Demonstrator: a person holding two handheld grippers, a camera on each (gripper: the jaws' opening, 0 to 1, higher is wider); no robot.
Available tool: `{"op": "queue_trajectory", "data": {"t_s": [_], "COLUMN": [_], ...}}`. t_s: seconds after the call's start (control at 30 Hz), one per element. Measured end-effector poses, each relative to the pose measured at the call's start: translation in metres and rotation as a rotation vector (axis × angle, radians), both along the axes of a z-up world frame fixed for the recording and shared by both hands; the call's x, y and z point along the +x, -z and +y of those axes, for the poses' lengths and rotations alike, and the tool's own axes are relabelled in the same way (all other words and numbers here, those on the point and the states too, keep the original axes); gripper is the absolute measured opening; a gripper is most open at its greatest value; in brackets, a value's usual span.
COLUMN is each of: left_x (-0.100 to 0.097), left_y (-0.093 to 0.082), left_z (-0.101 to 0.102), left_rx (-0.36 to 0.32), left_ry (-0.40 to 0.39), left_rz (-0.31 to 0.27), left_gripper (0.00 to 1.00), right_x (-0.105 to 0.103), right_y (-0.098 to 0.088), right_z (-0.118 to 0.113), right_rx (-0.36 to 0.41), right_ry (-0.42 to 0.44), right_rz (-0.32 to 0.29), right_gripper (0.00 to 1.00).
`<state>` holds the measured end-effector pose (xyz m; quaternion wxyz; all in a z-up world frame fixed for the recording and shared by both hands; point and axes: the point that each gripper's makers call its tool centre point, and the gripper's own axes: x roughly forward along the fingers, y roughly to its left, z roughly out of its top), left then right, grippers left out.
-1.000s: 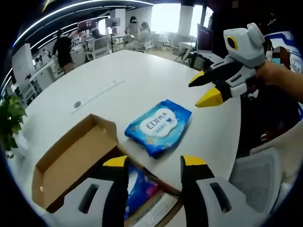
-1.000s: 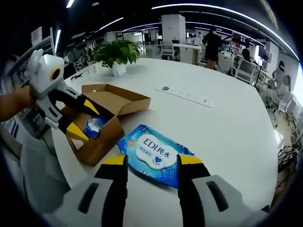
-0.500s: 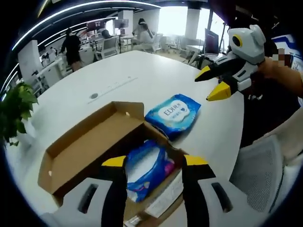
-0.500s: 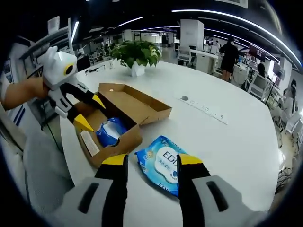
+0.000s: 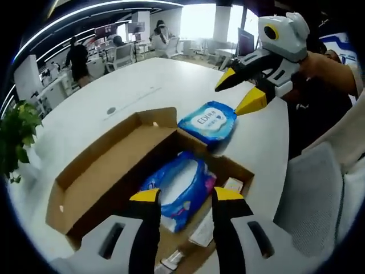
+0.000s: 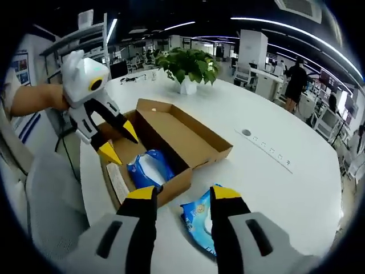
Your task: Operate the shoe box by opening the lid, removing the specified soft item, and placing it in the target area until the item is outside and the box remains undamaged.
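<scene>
The open cardboard shoe box (image 5: 91, 171) (image 6: 197, 142) lies on the white table with its lid folded back flat. Inside it rests a blue wipes pack (image 5: 177, 185) (image 6: 149, 166) beside a white slip. A second blue wipes pack (image 5: 208, 121) (image 6: 199, 220) lies on the table just outside the box. My left gripper (image 5: 185, 195) (image 6: 118, 141) hovers open above the pack in the box. My right gripper (image 6: 178, 193) (image 5: 236, 90) hangs open over the box's front wall and the outer pack, holding nothing.
A potted plant (image 6: 188, 65) stands on the table beyond the box. A flush socket strip (image 6: 268, 151) runs across the tabletop. A grey chair (image 5: 313, 194) stands by the table edge. People and desks fill the office behind.
Both views have drawn back toward the box. My left gripper now sits over the pack inside it, and the right gripper has come nearer the box wall. The packs have not moved.
</scene>
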<state>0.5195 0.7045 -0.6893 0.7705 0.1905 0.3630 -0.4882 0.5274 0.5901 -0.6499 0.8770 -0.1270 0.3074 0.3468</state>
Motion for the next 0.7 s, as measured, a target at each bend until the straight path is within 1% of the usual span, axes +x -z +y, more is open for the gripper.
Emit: {"op": "queue_trajectory", "data": {"t_s": [0.13, 0.4, 0.7], "left_x": [0.001, 0.001, 0.005], "left_y": [0.004, 0.02, 0.032], "left_z": [-0.002, -0.003, -0.009], "left_rx": [-0.009, 0.015, 0.018], "left_ry": [0.039, 0.1, 0.155], "left_rz": [-0.009, 0.008, 0.019], "left_gripper": [0.31, 0.3, 0.26], "right_x": [0.002, 0.008, 0.017], "right_y": [0.005, 0.018, 0.039], "right_z": [0.015, 0.043, 0.059], "right_rx": [-0.008, -0.027, -0.081], "right_ry": [-0.04, -0.114, -0.164], "right_rz": [-0.005, 0.0, 0.008], "right_gripper": [0.31, 0.24, 0.18]}}
